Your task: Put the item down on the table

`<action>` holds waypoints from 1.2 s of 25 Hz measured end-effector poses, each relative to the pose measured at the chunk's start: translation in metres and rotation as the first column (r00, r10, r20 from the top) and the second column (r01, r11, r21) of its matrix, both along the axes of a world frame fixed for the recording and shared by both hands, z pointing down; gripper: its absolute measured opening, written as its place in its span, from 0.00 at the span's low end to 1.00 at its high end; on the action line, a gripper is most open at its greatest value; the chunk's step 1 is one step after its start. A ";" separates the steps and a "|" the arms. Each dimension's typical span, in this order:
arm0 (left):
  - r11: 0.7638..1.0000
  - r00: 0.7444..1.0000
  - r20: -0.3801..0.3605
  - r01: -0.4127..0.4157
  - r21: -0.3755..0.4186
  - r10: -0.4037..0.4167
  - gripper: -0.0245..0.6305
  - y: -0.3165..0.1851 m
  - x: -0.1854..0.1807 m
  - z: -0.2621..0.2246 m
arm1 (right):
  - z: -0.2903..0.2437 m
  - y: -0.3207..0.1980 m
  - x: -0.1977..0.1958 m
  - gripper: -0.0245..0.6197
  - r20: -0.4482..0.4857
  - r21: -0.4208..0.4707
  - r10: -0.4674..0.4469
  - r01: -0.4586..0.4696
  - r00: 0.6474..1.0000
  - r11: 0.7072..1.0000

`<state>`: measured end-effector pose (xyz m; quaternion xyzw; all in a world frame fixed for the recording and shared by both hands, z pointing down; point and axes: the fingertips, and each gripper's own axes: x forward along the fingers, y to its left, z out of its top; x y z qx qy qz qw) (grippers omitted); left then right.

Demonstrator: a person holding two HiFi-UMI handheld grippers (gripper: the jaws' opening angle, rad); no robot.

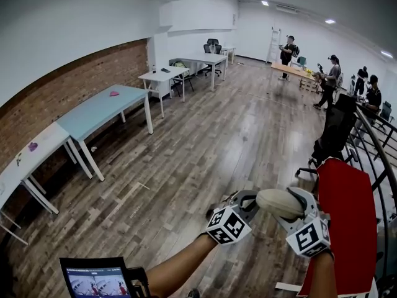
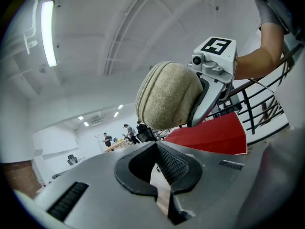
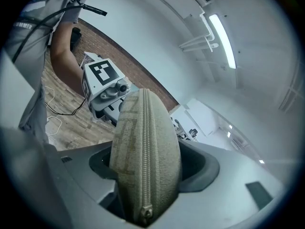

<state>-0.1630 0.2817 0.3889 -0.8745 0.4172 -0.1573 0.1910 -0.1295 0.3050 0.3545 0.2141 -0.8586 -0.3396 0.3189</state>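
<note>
Plainly, the put-down is not yet done. The pouch (image 1: 280, 203), a beige zipped one, is carried in the air above the wooden floor (image 1: 186, 166), and no part of it is seen to touch any surface. It is clamped edge-on between the jaws of the right gripper (image 3: 152, 168), with the zip facing that gripper's camera. The left gripper (image 2: 159, 161) is closed on nothing; its pads are seen drawn together just beside the pouch.

The whole of the placing is judged to be left: the pouch has to be carried over a surface, lowered onto it and let go.

The nearest candidate is taken to be the red surface (image 1: 347, 222), just right of the grippers, and its top looks bare where it is shown. Its near long edge lies beside the right gripper. A dark railing (image 1: 372, 148) runs along its far side, and a black office chair (image 1: 335, 135) stands at its far end, so room is tighter there. To the left, open floor is seen.
</note>
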 end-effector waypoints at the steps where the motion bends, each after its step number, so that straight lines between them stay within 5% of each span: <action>1: 1.000 1.000 0.002 0.000 -0.002 0.000 0.04 -0.003 -0.002 0.002 | 0.001 -0.003 -0.002 0.51 -0.001 -0.001 -0.001 0.001 1.000 1.000; 16: 0.995 0.996 0.031 0.080 -0.056 -0.078 0.04 -0.096 0.001 0.015 | 0.014 -0.109 0.014 0.51 0.056 -0.027 -0.013 0.014 0.998 1.000; 30: 0.994 0.994 0.026 0.105 0.038 -0.106 0.04 -0.197 0.101 0.001 | -0.006 -0.208 0.108 0.51 0.092 0.174 -0.075 0.058 0.993 0.983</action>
